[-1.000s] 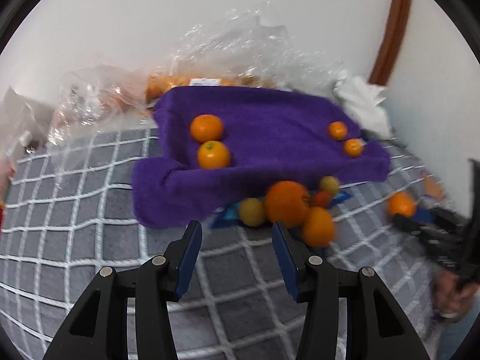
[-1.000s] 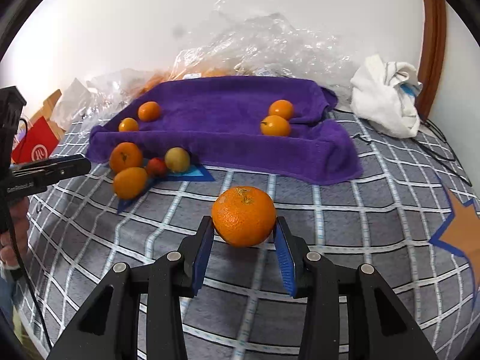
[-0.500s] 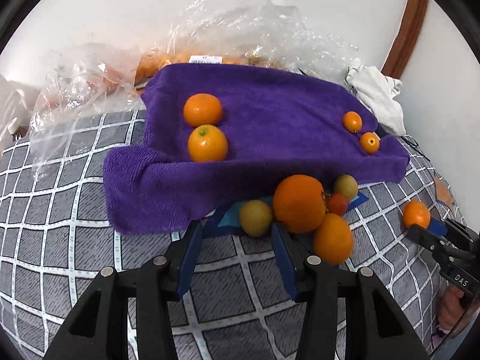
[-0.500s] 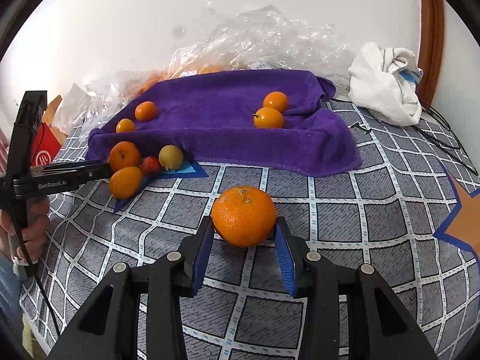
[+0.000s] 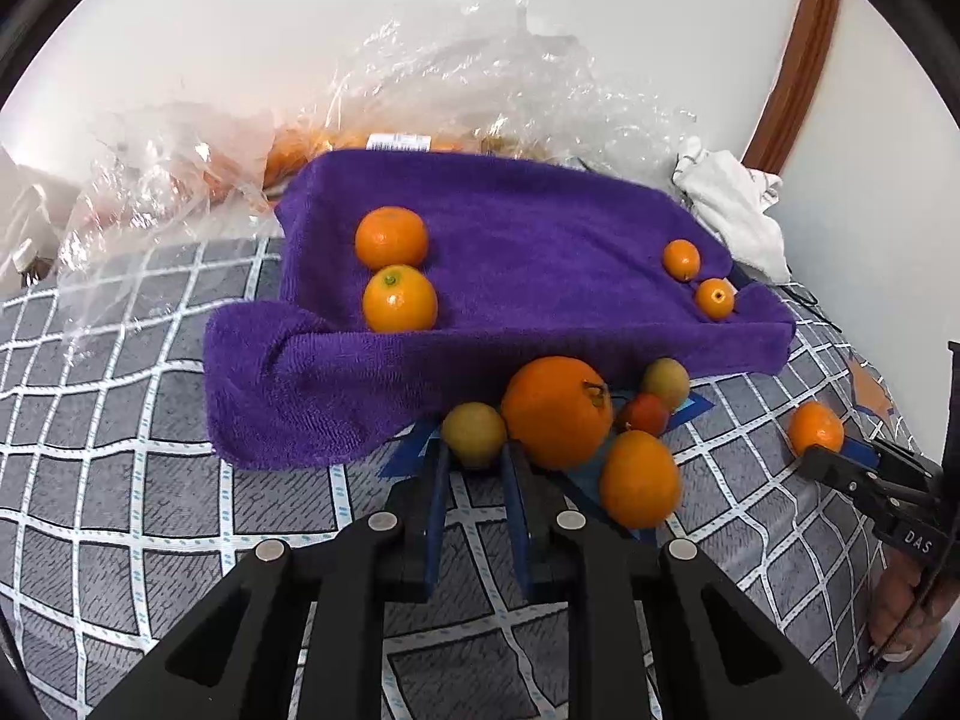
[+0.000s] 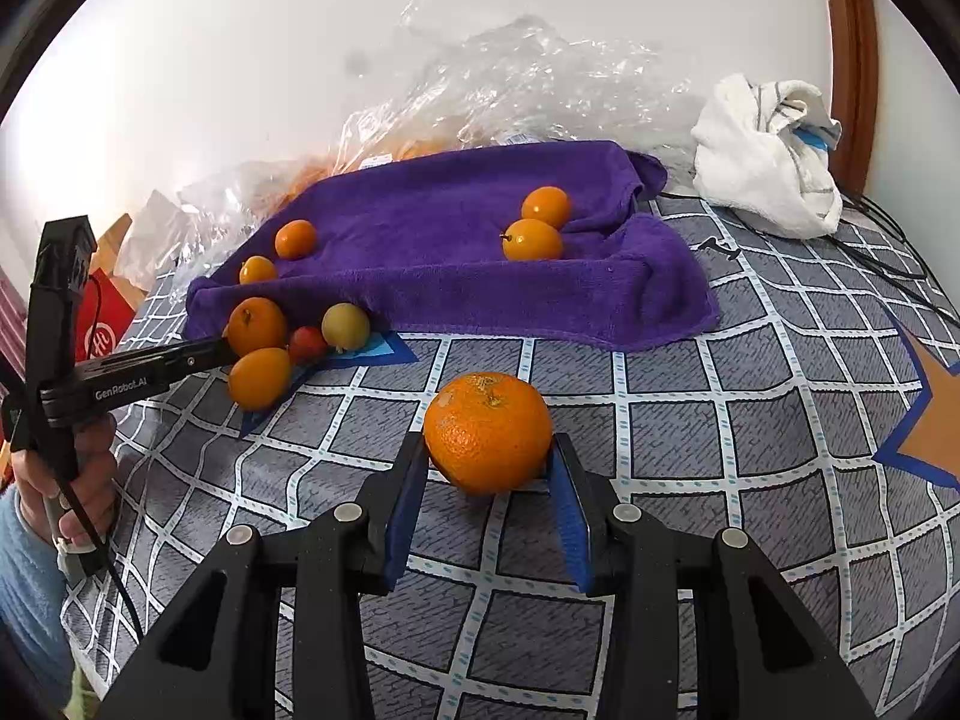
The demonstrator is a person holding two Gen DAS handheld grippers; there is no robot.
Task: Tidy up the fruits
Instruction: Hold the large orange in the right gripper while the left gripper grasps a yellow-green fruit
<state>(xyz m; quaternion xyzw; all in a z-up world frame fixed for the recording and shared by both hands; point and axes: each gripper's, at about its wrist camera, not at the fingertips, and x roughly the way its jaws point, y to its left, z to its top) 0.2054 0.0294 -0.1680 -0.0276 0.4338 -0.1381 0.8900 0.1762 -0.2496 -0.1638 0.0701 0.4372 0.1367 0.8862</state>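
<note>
My left gripper (image 5: 474, 459) is closed around a small yellow-green fruit (image 5: 474, 433) at the near edge of the purple towel (image 5: 540, 252). Beside it lie a large orange (image 5: 555, 411), a smaller orange (image 5: 639, 477), a red fruit (image 5: 645, 414) and another yellow-green fruit (image 5: 665, 383). Two oranges (image 5: 396, 267) and two small oranges (image 5: 699, 279) rest on the towel. My right gripper (image 6: 489, 462) is shut on an orange (image 6: 487, 432), holding it low over the grid bedspread (image 6: 690, 420), right of the fruit pile (image 6: 282, 342).
Crinkled clear plastic bags (image 5: 468, 90) with more oranges lie behind the towel against the wall. A white cloth (image 6: 768, 156) sits at the back right beside a wooden door frame (image 5: 792, 54). A red packet (image 6: 105, 324) lies at the bed's left edge.
My left gripper has moved forward to the fruit pile and its fingers have narrowed around the yellow-green fruit. My right gripper still holds its orange, shifted slightly.
</note>
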